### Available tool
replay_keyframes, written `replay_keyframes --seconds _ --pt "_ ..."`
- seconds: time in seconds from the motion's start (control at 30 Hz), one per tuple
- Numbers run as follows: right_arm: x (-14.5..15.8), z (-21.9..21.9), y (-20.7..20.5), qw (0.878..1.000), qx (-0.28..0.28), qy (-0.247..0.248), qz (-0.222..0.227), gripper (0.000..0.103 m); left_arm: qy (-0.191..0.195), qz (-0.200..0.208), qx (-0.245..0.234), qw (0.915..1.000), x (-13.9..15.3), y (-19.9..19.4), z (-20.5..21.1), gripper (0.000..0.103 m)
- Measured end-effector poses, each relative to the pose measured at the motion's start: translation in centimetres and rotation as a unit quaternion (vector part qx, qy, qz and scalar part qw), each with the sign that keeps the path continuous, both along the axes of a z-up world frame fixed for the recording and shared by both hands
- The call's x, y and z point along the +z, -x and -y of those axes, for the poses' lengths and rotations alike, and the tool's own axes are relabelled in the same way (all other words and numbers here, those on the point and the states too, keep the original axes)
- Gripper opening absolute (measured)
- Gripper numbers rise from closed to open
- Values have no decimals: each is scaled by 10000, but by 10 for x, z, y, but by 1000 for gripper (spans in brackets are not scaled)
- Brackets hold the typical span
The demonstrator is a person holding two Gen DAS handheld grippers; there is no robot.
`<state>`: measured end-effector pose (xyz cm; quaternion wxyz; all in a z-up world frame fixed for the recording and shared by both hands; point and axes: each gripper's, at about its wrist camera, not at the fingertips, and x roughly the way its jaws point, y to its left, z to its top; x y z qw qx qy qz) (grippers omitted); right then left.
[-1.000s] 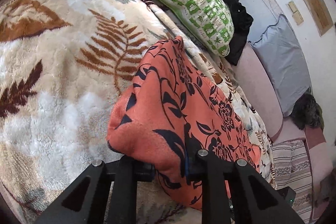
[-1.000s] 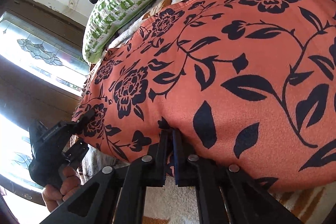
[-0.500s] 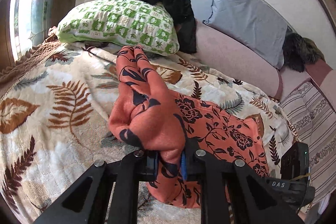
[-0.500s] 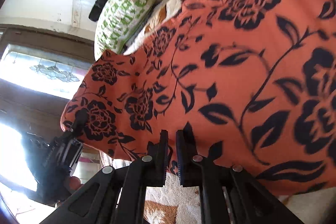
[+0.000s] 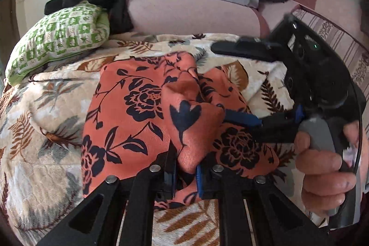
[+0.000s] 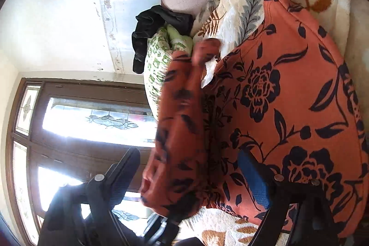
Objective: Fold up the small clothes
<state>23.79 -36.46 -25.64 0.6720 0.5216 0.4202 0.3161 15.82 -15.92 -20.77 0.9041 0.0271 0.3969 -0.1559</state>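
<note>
Mid-fold on the orange floral garment (image 5: 129, 112), spread on the leaf-patterned blanket (image 5: 39, 107) of the bed. Left hand-held gripper (image 5: 186, 173) clamped on a bunched fold of the cloth, that fold rising as a ridge straight ahead of its fingers and lying over the flat part of the garment. Right hand-held gripper (image 6: 196, 176) standing apart, jaws wide, one blue-padded finger (image 6: 253, 179) resting against the cloth and the other hanging clear to the side; a blurred hump of fabric between them, but not pinched. Seen from the left wrist, right hand-held gripper (image 5: 233, 82) just beside the ridge, its lower finger touching the fabric. Judged as the carry-over stage of a fold, with one side gripped and the other free. Next move likely calls for laying the held fold down squarely onto the flat half, then letting go and smoothing. Green pillow (image 5: 57, 38) well apart at the bed's head.
</note>
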Motion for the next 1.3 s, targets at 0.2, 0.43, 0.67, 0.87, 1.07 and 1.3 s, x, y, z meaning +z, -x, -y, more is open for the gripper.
replay_keyframes --seconds 0.2,0.43,0.67,0.87,1.07,1.3 --pt "-19 -2 -15 9988 74 282 -384 89 -286 25 -145 9995 -12 11 11 13" --pt "-26 -12 -46 9958 -101 904 -95 50 -551 140 -382 9976 -11 24 12 12" --pt "0 -9 -67 9843 -108 1685 512 21 -285 174 -567 9978 0 14 20 12" --pt "29 29 -70 9756 -659 1845 990 15 60 173 -851 9962 14 -5 51 12" --pt "18 88 -75 9795 -1176 1498 655 9 143 -66 -971 9952 -3 -22 78 12" --pt "-10 72 -84 9910 -233 1297 -222 18 449 -244 -821 9953 -5 -12 54 11"
